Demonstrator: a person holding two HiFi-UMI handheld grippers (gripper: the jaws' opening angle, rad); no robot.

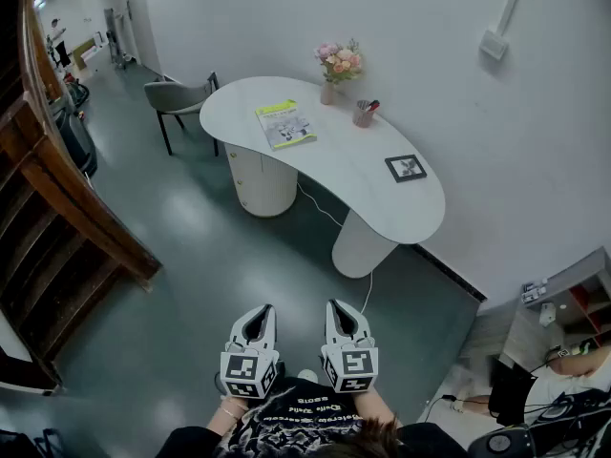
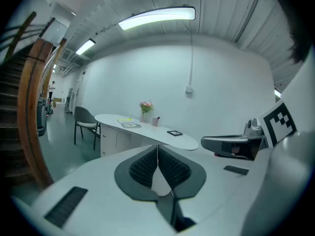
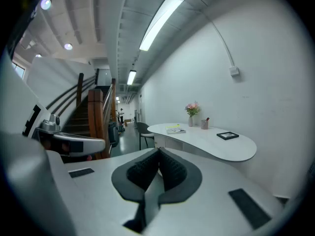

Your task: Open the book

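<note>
Head view is showing the book point(image 1: 284, 124) lying shut on the counter point(image 1: 334, 165), toward the counter's chair point(image 1: 178, 97) end. The left gripper point(image 1: 258, 313) and right gripper point(image 1: 344, 307) are hanging side by side over the floor point(image 1: 191, 246), well apart from the counter. Each gripper's jaws are sitting together with nothing between them.

The approach is not yet made, so the risks lie ahead. Jaws arriving together would probably be pushing the book across the smooth white top instead of lifting its cover. A wide sweep could be knocking the vase point(image 1: 329, 89) or the cup point(image 1: 363, 115), both standing near the book at the counter's wall side. A cable point(image 1: 320, 208) is trailing under the counter and may be catching a foot.

The counter is curving along a white wall point(image 1: 430, 55), also carrying a frame point(image 1: 406, 168) toward its far end from the book. A wooden staircase point(image 1: 57, 198) is rising well away from the counter, across the grey-green floor.
</note>
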